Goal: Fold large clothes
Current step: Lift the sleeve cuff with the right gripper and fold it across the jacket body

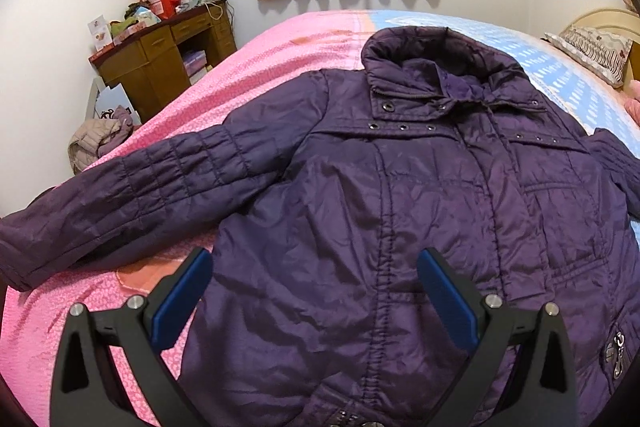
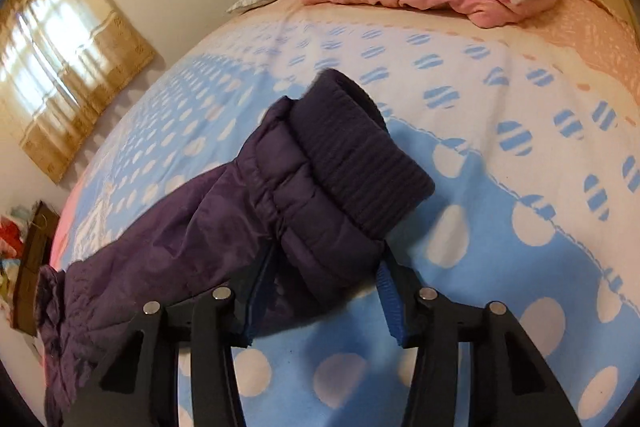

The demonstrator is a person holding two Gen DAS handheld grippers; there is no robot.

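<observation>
The purple jacket (image 1: 400,211) lies face-up across the bed (image 1: 304,39), and with the right gripper (image 2: 324,267) clamped on its sleeve cuff (image 2: 352,163) (left gripper (image 1: 316,291) spread, empty, over the hem), the sleeve fold seems underway, calling next for carrying the cuff across the chest.

Left hand-held gripper (image 1: 314,273) spread wide, right hand-held gripper (image 2: 326,267) partly closed, clasping fabric

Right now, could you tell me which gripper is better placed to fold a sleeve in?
Right. The right gripper straddles the sleeve near its cuff; the left gripper hangs open above the jacket body.
</observation>
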